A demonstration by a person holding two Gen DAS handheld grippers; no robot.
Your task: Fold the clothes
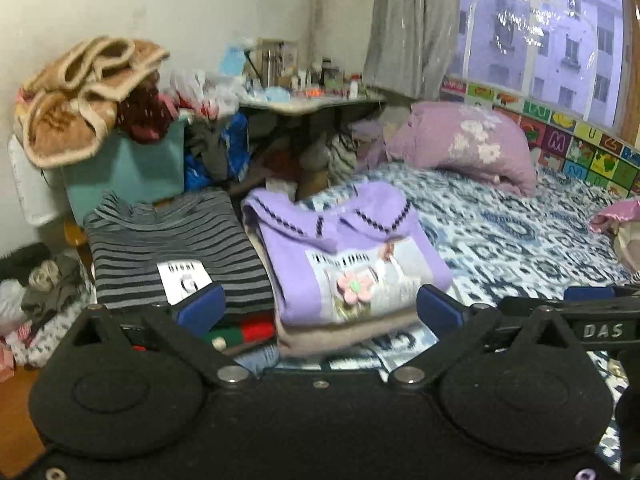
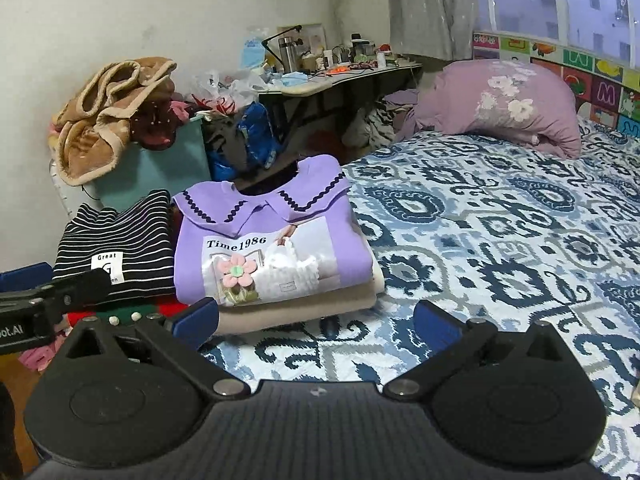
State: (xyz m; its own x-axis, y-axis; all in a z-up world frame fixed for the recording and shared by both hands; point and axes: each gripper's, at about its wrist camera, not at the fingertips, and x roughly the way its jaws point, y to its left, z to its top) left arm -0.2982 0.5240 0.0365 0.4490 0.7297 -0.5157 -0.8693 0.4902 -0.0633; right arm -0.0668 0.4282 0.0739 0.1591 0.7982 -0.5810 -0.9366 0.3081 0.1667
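The left gripper point(image 1: 320, 306) stands with its jaws fully spread and nothing between them. The right gripper point(image 2: 316, 320) is likewise spread wide and empty.

The purple sweater point(image 2: 272, 240) lies folded, lower centre-left in the right wrist view, on top of a beige folded garment point(image 2: 300, 312). Both rest on the left margin of the blue patterned bedspread point(image 2: 500, 240). The striped top point(image 2: 116, 248) lies folded just beside the purple sweater, to its left, over a red and green garment point(image 2: 120, 316). In the left wrist view the same two stacks occupy the lower centre: purple sweater point(image 1: 348, 256) to the right, striped top point(image 1: 176, 248) to the left.

Handling assessment:
- The garments appear to be soft knitwear: light, limp and compressible. They will sag and unfold if lifted by a single point.
- The applied flower point(image 2: 236, 270) and printed panel on the purple sweater are probably more delicate; avoid pinching there.
- To move a stack, take hold at two opposite folded edges, one gripper per side, clamping all layers together.
- The collar edge is loose and likely to shift; grip below it.

No unfolded garment is clearly visible on the bedspread.
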